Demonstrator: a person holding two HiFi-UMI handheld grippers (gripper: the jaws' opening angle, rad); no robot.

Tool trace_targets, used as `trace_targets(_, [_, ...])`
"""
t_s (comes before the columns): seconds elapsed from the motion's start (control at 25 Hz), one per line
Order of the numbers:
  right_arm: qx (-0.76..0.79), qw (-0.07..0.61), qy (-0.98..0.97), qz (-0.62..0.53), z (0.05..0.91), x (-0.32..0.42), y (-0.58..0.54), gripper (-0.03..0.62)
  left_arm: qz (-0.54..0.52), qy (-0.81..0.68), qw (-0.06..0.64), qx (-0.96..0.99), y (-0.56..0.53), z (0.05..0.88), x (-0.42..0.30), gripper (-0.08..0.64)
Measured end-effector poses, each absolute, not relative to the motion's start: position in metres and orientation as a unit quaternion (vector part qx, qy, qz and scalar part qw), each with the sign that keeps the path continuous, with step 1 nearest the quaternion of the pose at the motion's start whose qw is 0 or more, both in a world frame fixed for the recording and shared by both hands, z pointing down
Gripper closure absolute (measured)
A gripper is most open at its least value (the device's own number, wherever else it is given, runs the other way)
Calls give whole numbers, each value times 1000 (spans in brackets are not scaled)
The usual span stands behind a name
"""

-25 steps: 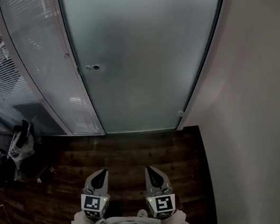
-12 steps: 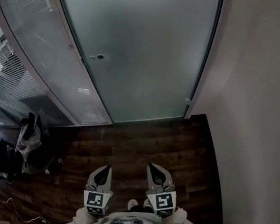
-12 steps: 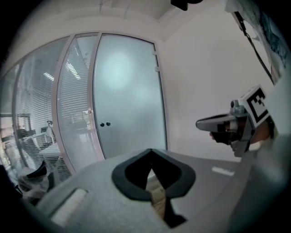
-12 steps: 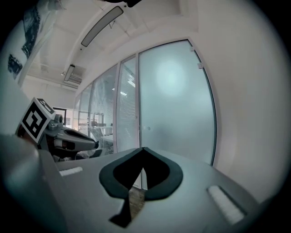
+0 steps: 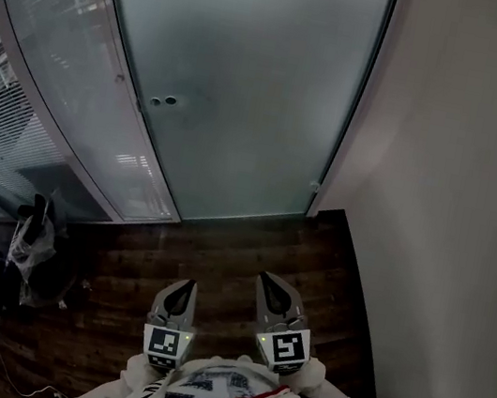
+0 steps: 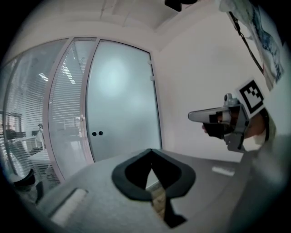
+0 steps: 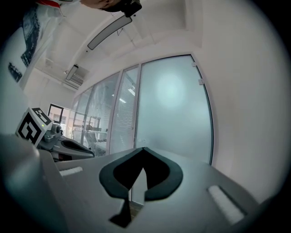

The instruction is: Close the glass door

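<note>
The frosted glass door stands ahead of me, its right edge against the white wall and two small dark holes near its left edge. It also fills the middle of the left gripper view and the right gripper view. My left gripper and right gripper hang side by side over the dark wooden floor, well short of the door, touching nothing. Both are shut with nothing between the jaws: the left gripper's tips meet, and so do the right gripper's tips.
A white wall runs along the right. Left of the door stands a glass partition with blinds behind it. A pale bag and dark clutter lie on the wooden floor at the left, with thin cables nearby.
Both grippers have risen a little, the right one more. The head view has swayed slightly. The door looks the same.
</note>
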State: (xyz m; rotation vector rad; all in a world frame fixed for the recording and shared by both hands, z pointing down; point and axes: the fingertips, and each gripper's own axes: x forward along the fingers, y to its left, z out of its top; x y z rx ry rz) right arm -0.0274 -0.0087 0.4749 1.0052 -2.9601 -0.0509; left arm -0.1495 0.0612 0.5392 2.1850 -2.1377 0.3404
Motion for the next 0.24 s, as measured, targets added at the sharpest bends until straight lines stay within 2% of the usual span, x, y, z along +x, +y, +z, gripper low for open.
trace_targets(0.24, [325,8,-945,-25,471,-27,-14,588,104,-695,22,711,57,536,-153,558])
